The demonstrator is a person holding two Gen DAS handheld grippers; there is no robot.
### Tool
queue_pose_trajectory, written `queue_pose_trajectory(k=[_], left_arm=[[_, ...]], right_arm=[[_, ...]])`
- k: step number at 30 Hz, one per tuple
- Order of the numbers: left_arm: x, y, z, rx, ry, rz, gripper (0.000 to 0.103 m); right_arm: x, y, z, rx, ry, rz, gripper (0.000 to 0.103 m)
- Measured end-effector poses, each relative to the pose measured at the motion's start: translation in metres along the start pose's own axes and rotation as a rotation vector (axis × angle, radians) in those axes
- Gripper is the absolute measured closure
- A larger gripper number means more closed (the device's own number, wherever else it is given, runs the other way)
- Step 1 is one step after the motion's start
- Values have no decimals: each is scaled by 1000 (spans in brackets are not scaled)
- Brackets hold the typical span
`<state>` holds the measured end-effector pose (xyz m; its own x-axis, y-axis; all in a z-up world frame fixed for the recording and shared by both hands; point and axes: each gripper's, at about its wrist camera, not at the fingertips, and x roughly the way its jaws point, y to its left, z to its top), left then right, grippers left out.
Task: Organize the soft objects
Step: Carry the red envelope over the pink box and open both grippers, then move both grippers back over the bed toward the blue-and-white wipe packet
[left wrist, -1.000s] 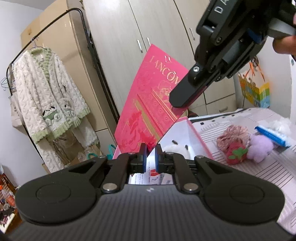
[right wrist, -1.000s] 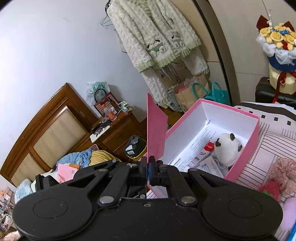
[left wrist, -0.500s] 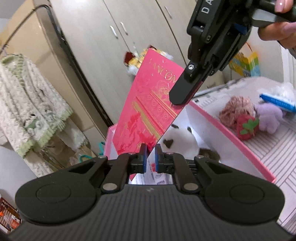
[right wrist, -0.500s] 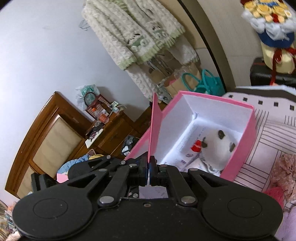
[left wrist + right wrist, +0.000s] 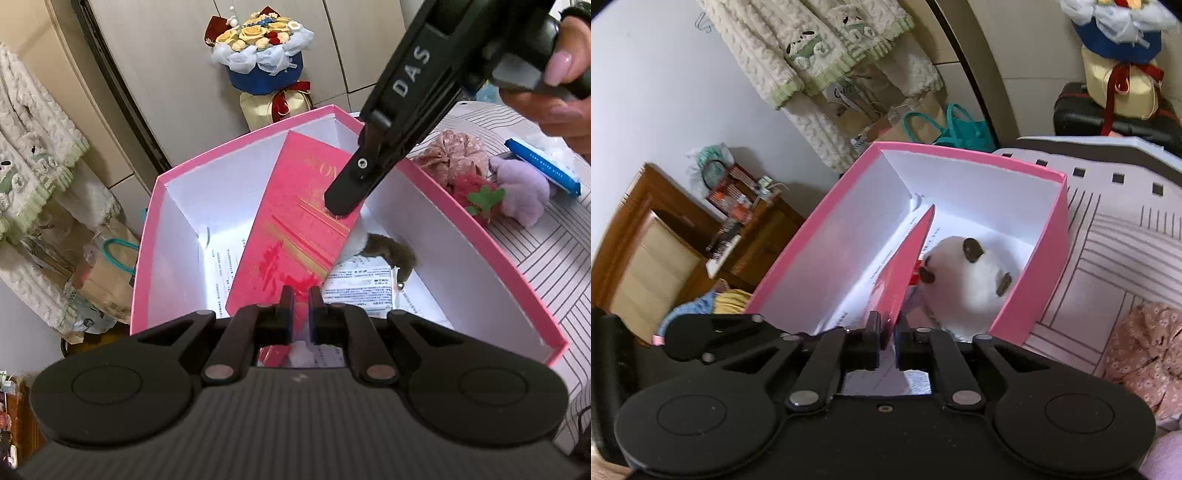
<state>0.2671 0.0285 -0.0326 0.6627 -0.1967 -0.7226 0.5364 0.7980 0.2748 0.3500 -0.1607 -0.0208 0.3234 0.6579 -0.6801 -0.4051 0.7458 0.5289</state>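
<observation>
A pink box (image 5: 491,236) with white inside stands on the striped bed. A red Lancôme card (image 5: 295,225) tilts down into it. My left gripper (image 5: 301,295) is nearly shut around the card's lower edge. My right gripper (image 5: 886,328) is shut on the card's edge (image 5: 905,273); its finger (image 5: 351,184) presses on the card's face. A white panda plush (image 5: 964,280) lies in the box beside the card, on printed leaflets (image 5: 362,288). A floral pink plush (image 5: 454,155), a strawberry plush (image 5: 476,195) and a lilac plush (image 5: 524,192) lie outside the box.
A blue packet (image 5: 543,170) lies beyond the plushes. A flower bouquet (image 5: 262,62) stands on a black case by the wardrobe. A fluffy robe (image 5: 820,55) hangs at the left, with bags (image 5: 953,125) under it. A wooden dresser (image 5: 738,229) stands below left.
The red card has swung down from upright above the box to lying tilted inside it, partly covering the panda. Both grippers came down with it.
</observation>
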Motion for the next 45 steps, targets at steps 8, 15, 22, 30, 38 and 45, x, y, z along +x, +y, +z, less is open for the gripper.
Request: queue_pose_trajectory(k=[8,15,22,30,38,45], left_arm=[[-33,3,0,-41,-20,-30,67],[-82,-4,-4,-39,-68,-13,53],[-133,-12,-9,-15,-110,-44,39],[-180,-41,-17,76,-173,-27,22],[-204,-71,-24,103,-249,-156,11],[-209,-107,-22,99,-339,-221,11]], right_arm=[[-23,35,-9,-178,-76,-145,49],[-60,70,-28,-284,-126,-194,46],[-99,107,-62,-395,-175,-259,31],[-133,125,-110,-455,-221,-326,29],[-169,120,-173,-472,-314,-402,19],[-196,94,-230,-426,-385,-478,14]])
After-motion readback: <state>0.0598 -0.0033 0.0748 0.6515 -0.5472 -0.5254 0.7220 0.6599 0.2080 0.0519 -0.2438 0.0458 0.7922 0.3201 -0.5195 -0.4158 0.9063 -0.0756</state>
